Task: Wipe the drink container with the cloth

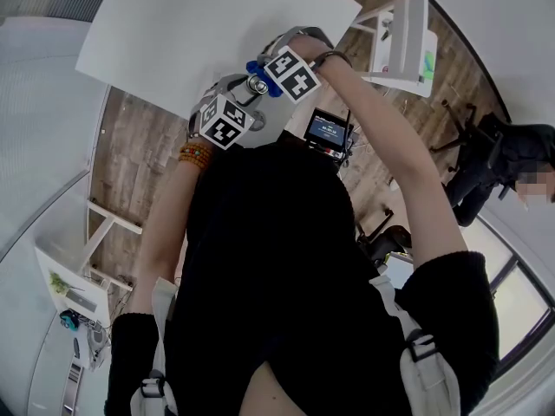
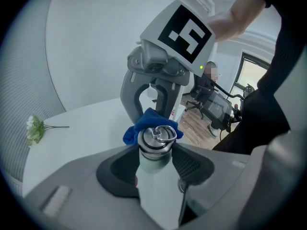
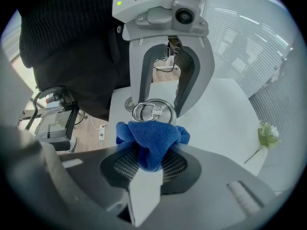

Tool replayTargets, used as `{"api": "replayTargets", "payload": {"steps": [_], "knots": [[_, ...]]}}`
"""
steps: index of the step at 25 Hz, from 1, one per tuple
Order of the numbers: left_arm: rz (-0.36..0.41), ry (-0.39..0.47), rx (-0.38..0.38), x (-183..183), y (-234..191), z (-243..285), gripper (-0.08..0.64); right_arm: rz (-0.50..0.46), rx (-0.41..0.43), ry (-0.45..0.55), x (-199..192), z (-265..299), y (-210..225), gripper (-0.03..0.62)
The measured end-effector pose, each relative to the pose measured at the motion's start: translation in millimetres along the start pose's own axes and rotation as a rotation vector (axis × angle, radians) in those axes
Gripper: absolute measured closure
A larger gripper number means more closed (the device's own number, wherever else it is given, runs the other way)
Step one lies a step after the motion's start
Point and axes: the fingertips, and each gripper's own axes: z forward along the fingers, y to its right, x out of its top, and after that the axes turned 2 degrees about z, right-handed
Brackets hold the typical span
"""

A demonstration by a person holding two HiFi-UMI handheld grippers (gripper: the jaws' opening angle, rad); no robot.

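Seen from the head camera, a person held the left gripper and the right gripper close together above the near edge of a white table. The metal cap of the drink container showed between the two grippers, with the blue cloth just beside it. A beaded bracelet circled the left wrist.

In the left gripper view, the left gripper's jaws were clamped on the neck of the drink container, which stood upright between them, its ringed steel cap on top. The blue cloth was pressed against the far side of the cap, with the right gripper rising behind it. A small white flower lay on the table, well apart at the left.

In the right gripper view, the right gripper's jaws were closed on a bunched fold of the cloth. The cloth touched the near rim of the container's cap, behind which stood the left gripper. The flower lay at the right on the table.
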Motion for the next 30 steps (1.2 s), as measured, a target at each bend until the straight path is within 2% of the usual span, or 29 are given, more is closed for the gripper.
{"api": "replayTargets", "payload": {"steps": [6, 12, 21, 30], "knots": [[-0.004, -0.004, 0.001, -2, 0, 0, 0.334, -0.012, -0.004, -0.045, -8, 13, 1, 0.474], [-0.007, -0.004, 0.004, -2, -1, 0, 0.334, 0.021, -0.023, -0.028, -11, 15, 1, 0.474], [-0.013, -0.010, -0.001, 0, -1, 1, 0.334, 0.082, -0.009, -0.015, -20, 39, -1, 0.474], [-0.027, -0.014, -0.007, -1, -1, 2, 0.334, 0.091, 0.028, -0.017, -23, 54, 0, 0.474]]}}
